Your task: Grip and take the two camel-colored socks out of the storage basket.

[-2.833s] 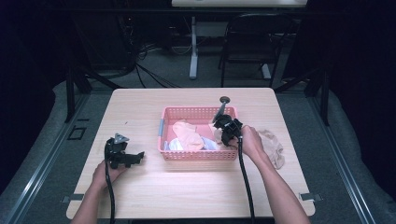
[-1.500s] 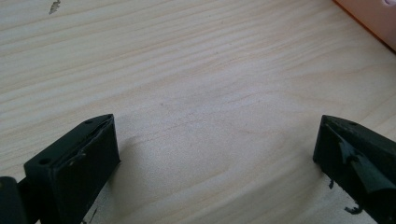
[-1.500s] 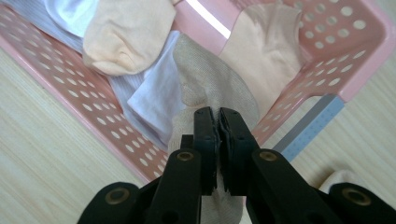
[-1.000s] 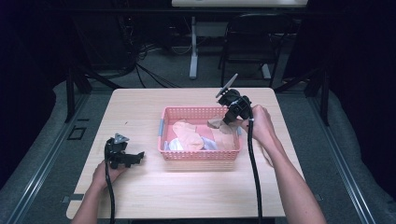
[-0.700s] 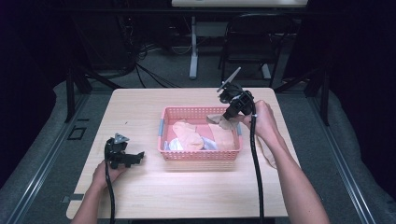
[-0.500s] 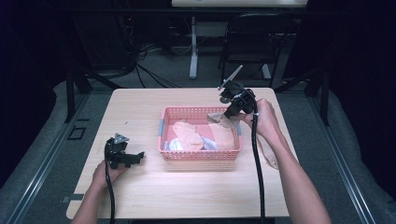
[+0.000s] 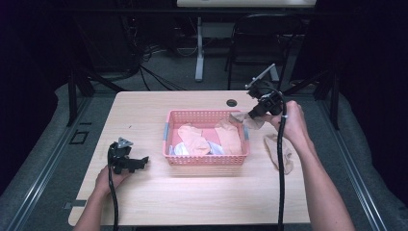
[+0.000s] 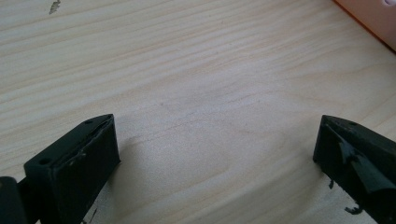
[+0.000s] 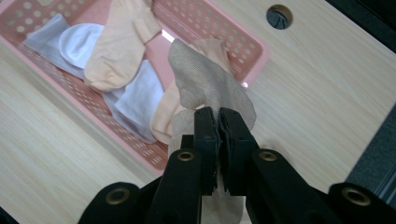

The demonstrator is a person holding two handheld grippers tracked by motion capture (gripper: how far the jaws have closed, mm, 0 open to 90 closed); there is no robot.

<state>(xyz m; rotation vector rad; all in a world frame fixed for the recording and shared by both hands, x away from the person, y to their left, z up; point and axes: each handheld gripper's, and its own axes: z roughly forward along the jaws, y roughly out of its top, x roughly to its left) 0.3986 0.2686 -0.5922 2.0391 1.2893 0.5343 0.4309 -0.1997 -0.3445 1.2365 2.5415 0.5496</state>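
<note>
My right gripper (image 7: 254, 114) (image 9: 218, 116) is shut on a beige-grey sock (image 9: 201, 84) (image 7: 242, 118), which hangs above the far right corner of the pink basket (image 7: 207, 116) (image 9: 259, 51). Inside the basket lie peach socks (image 7: 192, 139) (image 9: 123, 39) and white socks (image 9: 79, 39). Another beige sock (image 7: 280, 153) lies flat on the table to the right of the basket. My left gripper (image 7: 139, 162) (image 8: 217, 154) rests low over bare wood at the table's left, open, with nothing between its jaws.
The wooden table (image 7: 144, 110) has a round cable hole (image 7: 232, 102) (image 9: 279, 16) behind the basket. Dark floor, cables and a chair frame lie beyond the far edge. The basket's corner (image 8: 373, 18) shows in the left gripper view.
My right gripper has lifted the beige-grey sock up and toward the table's far right, away from the basket's inside. The left gripper has stayed where it was.
</note>
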